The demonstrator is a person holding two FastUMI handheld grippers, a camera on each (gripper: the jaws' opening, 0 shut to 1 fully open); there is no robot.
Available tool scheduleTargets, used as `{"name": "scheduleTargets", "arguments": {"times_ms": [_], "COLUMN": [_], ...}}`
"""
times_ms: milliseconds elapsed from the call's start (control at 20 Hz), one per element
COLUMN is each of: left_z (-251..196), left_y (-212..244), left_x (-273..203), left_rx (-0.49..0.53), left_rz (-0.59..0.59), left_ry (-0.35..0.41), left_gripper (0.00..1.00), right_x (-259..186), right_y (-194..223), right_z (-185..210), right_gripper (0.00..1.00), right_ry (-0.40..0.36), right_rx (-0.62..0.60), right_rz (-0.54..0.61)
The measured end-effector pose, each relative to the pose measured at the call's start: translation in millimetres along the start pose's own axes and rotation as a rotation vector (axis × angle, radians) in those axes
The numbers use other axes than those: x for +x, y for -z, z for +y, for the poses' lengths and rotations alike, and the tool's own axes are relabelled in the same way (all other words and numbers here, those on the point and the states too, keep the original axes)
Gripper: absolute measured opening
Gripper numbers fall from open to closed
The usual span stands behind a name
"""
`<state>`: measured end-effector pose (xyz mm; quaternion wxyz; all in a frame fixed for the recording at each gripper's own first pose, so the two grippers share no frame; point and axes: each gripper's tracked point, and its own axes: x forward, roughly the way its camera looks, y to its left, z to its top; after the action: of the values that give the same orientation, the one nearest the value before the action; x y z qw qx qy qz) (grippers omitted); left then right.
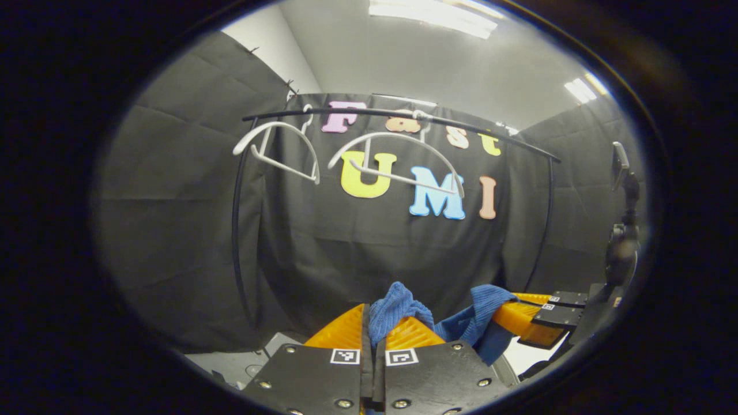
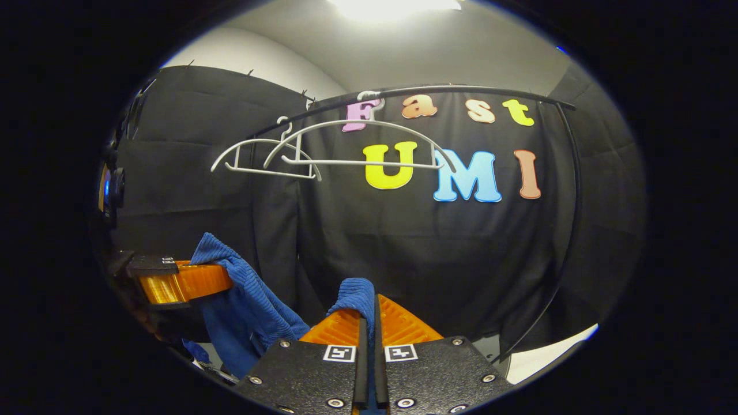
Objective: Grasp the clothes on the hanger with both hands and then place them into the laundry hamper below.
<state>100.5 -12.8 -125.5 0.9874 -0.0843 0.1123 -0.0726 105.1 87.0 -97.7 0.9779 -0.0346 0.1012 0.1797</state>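
Our left gripper point(image 1: 373, 337) is clenched on a bunched fold of the blue garment point(image 1: 398, 311), and our right gripper point(image 2: 367, 323) pinches another fold of it, so the cloth sags between the two, well below the rail point(image 1: 403, 118). The right gripper also shows off to the side in the left gripper view, cloth draped over its fingers. Above us two white hangers point(image 2: 346, 147) hang bare on the rail, so we judge the garment is off and only the drop remains. The laundry hamper lies somewhere below. The risk we see is thin purchase: each pinch holds only a small edge, so a quick descent could slip one fold free and leave the cloth dangling outside the hamper.
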Motion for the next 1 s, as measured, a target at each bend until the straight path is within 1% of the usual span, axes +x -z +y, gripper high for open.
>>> {"name": "scheduleTargets", "arguments": {"times_ms": [50, 250, 300, 350, 400, 650, 800, 1000], "left_z": [3, 12, 16, 19, 20, 34, 34, 37], "left_y": [12, 63, 76, 87, 98, 152, 183, 220], "left_x": [2, 7, 6, 5, 1, -11, -18, -19], "left_rx": [0.002, 0.012, 0.012, 0.015, 0.018, 0.036, 0.043, 0.048], "left_rz": [0.022, 0.122, 0.149, 0.173, 0.194, 0.294, 0.361, 0.439], "left_ry": [-0.005, -0.032, -0.041, -0.048, -0.057, -0.092, -0.091, -0.106], "left_gripper": [0.05, 0.05, 0.01, 0.06, 0.01, 0.01, 0.01, 0.01], "right_x": [2, 7, 6, 5, 4, 0, -6, -11], "right_y": [10, 55, 66, 78, 88, 134, 161, 187], "right_z": [-1, -1, -1, -1, -1, 1, 3, 4], "right_gripper": [0.04, 0.04, 0.04, 0.04, 0.04, 0.05, 0.04, 0.05], "right_ry": [0.001, 0.005, 0.007, 0.008, 0.009, 0.0, -0.009, -0.015], "right_rx": [-0.003, -0.03, -0.033, -0.033, -0.032, -0.045, -0.053, -0.064], "right_rz": [0.022, 0.124, 0.149, 0.177, 0.199, 0.309, 0.365, 0.429]}}
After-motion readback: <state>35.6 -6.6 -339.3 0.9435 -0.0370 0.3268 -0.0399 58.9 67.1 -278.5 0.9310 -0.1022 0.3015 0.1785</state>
